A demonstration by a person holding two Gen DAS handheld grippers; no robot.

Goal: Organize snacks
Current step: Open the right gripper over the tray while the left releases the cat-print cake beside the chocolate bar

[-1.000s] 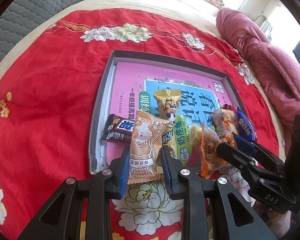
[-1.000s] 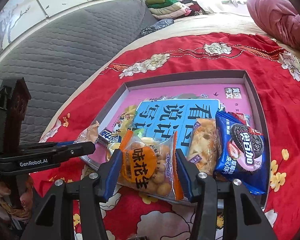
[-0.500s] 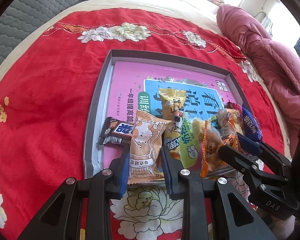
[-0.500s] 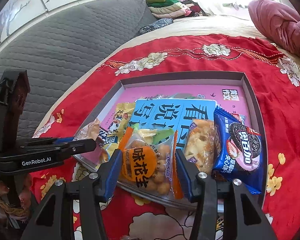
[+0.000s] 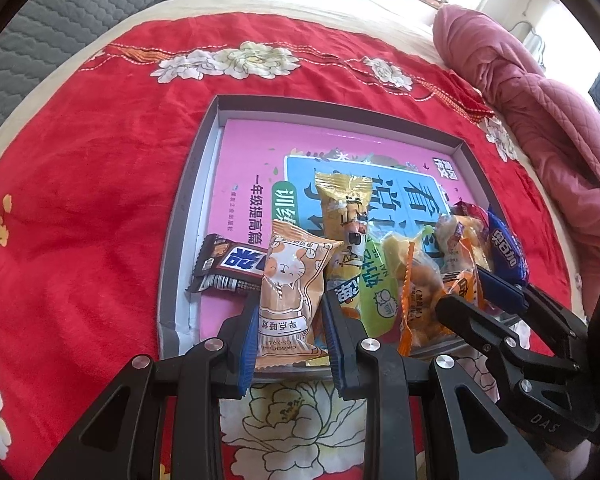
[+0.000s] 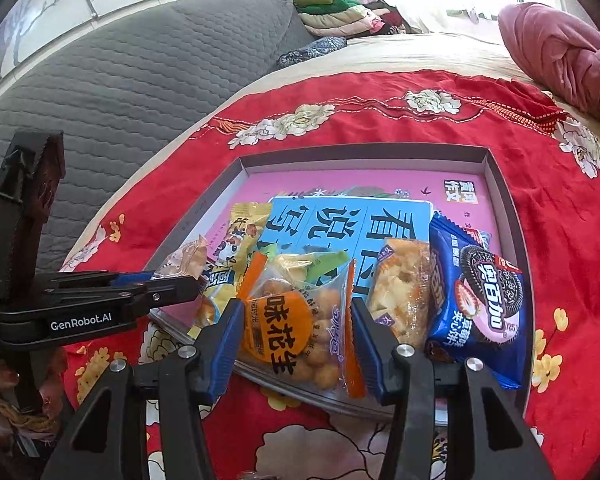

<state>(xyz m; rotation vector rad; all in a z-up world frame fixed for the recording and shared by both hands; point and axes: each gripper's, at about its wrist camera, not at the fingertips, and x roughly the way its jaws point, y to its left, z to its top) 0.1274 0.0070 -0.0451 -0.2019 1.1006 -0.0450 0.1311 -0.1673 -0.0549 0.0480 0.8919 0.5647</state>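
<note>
Left wrist view: the left hand-held gripper (image 5: pixel 290 322) holds the tan cat-print packet (image 5: pixel 290 288) by its lower end, its jaws narrow with a blue pad on each side edge. The packet's long axis runs straight away from this gripper, up over the near wall of the grey tray (image 5: pixel 186 196), which lies on the red floral bedspread (image 5: pixel 80 168). So the packet already hangs over the tray's near strip, and any placing move is judged to run forward and down. Just left of it lies a dark chocolate bar (image 5: pixel 230 270), touching or nearly so; just right lies a tall yellow packet (image 5: pixel 346 216), overlapping a green one (image 5: pixel 374 284). The free space is the far pink part of the printed book (image 5: pixel 252 148) lining the tray. The right hand-held gripper (image 5: pixel 466 290) comes in from the right.

Right wrist view: the right hand-held gripper (image 6: pixel 296 322) holds the clear peanut packet with an orange label (image 6: pixel 296 320) at a medium width, a pad pressed on each side. The packet's long axis also points away, over the tray's near rim. A clear cracker packet (image 6: pixel 400 288) sits just right of it, then the blue sandwich-cookie packet (image 6: pixel 476 304). The left hand-held gripper stands to the left, nearer the yellow packet. Each hand is nearer its own packet, and the crowded near row hems both in.
</note>
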